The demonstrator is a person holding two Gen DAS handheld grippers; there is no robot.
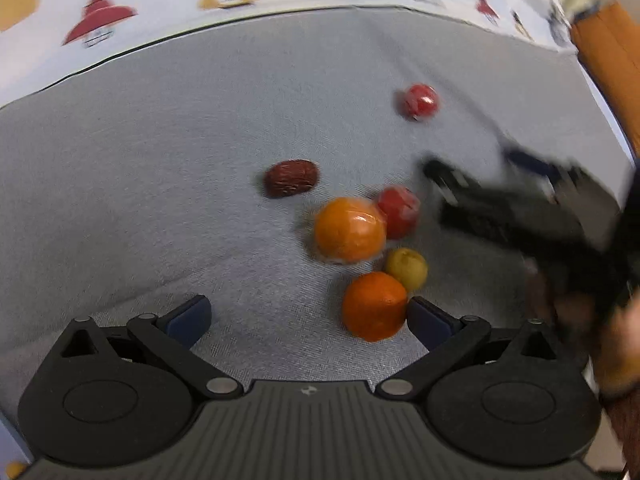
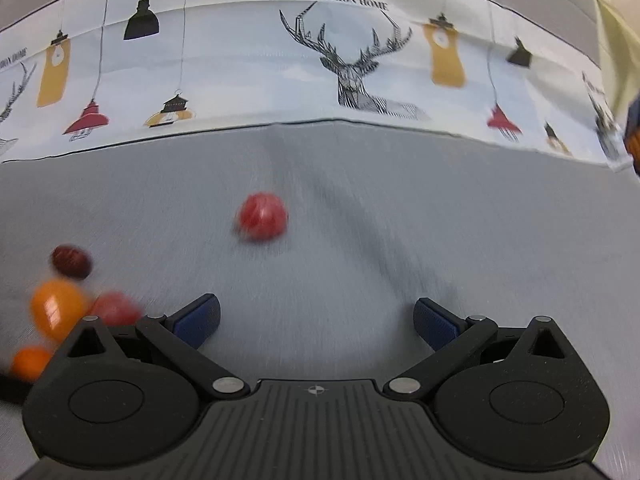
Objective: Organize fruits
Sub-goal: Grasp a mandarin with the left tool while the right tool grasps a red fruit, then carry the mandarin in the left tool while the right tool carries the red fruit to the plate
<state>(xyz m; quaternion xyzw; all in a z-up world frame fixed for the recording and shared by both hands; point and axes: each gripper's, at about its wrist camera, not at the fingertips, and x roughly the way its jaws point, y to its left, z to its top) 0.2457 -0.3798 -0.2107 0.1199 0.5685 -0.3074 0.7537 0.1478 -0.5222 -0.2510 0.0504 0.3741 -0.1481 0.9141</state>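
Several fruits lie on a grey cloth (image 1: 160, 200). In the left wrist view an orange (image 1: 374, 306) sits just inside my left gripper's right finger. A larger shiny orange (image 1: 349, 229), a red fruit (image 1: 400, 211), a small yellow fruit (image 1: 407, 268), a dark red date (image 1: 291, 178) and a lone red fruit (image 1: 419, 101) lie beyond. My left gripper (image 1: 308, 320) is open and empty. My right gripper (image 2: 316, 320) is open and empty; it shows blurred at the right of the left view (image 1: 520, 216). The lone red fruit (image 2: 263, 218) lies ahead of it.
A patterned cloth with lamps and a deer (image 2: 352, 72) borders the grey cloth at the far side. In the right wrist view the fruit cluster (image 2: 60, 312) sits at the left edge. An orange object (image 1: 608, 60) stands at the far right.
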